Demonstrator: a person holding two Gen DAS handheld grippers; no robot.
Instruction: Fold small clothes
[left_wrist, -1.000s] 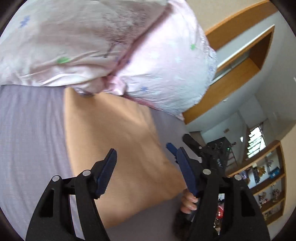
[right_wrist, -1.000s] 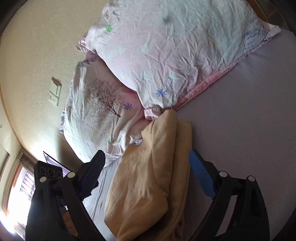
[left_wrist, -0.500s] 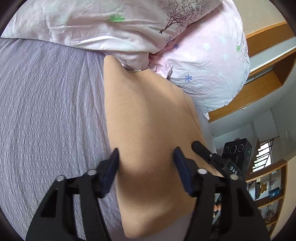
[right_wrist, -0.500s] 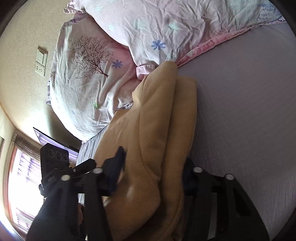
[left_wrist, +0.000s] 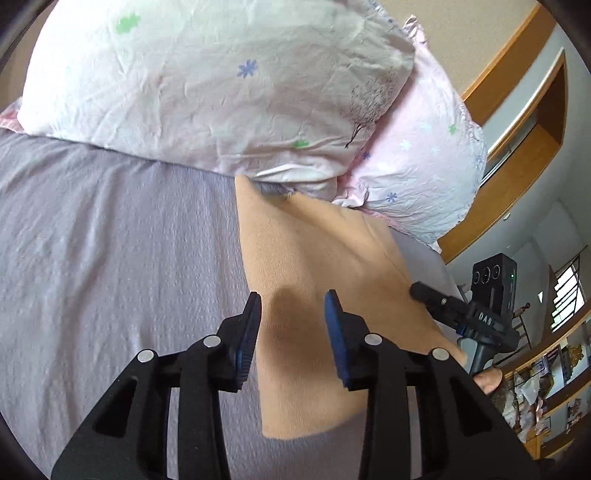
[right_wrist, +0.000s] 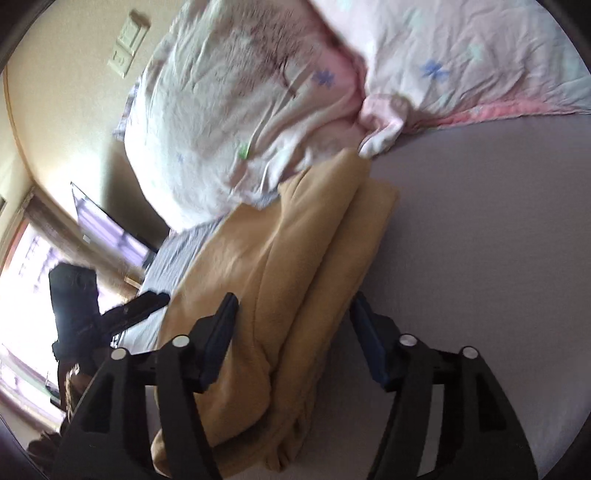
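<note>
Tan garment (left_wrist: 314, 258) folded flat on the grey bedsheet (left_wrist: 110, 258), top edge tucked under two floral pillows (left_wrist: 207, 96). Left gripper (left_wrist: 291, 306) jaws apart over its near left part; right gripper (right_wrist: 291, 310) jaws apart, straddling it. Only the right view shows stacked layers.
</note>
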